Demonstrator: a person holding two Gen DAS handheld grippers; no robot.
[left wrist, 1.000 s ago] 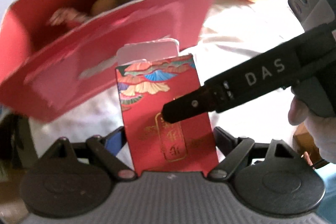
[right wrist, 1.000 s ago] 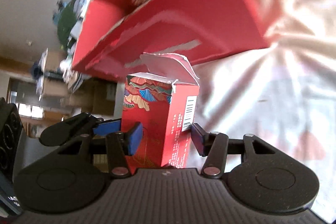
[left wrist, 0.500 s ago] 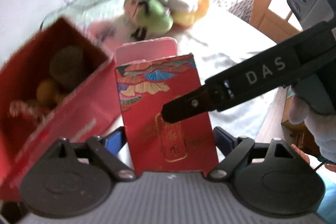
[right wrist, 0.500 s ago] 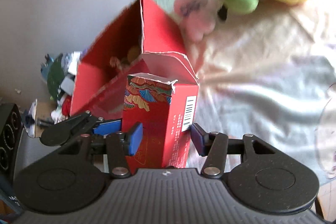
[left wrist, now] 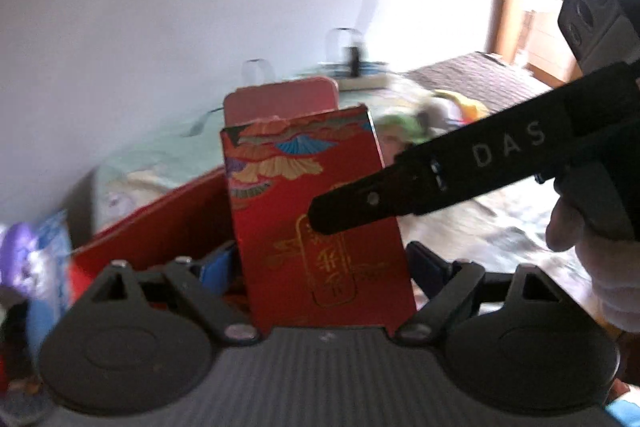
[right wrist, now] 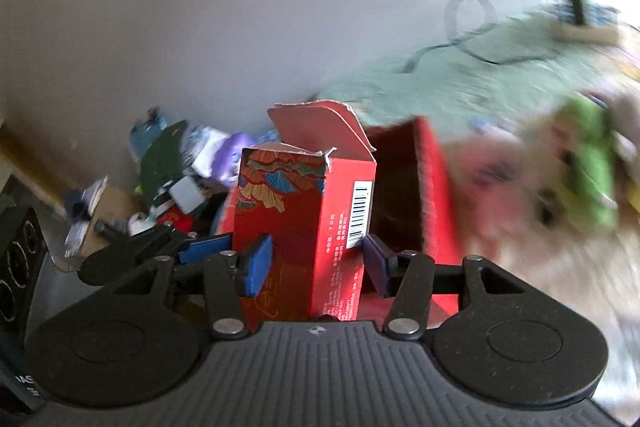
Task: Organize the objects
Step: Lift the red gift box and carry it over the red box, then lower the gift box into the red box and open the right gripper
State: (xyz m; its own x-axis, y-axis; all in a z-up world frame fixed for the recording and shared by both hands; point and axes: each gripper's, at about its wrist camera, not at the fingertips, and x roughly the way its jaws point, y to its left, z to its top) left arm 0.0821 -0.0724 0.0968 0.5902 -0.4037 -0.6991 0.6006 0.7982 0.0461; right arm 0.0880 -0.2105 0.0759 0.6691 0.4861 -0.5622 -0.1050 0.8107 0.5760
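A small red carton (left wrist: 320, 219) with fan patterns, gold lettering and an open torn top flap is held upright by both grippers. My left gripper (left wrist: 320, 263) is shut on its narrow sides. My right gripper (right wrist: 316, 259) is shut on its broad faces; the carton (right wrist: 304, 227) shows its barcode side there. The right gripper's black finger (left wrist: 400, 195) presses on the carton's front in the left wrist view. A big open red box (right wrist: 420, 203) stands just behind the carton, low in both views (left wrist: 160, 223).
Plush toys, one green (right wrist: 592, 171), lie on the light bedspread (right wrist: 520, 267) to the right. A power strip (right wrist: 580, 31) with a cable lies on the green blanket near the wall. A clutter pile (right wrist: 168, 183) lies on the floor at left.
Both views have swung upward: the big red box dropped from high in view to low behind the carton, and the wall fills the top. Both grippers kept hold of the carton.
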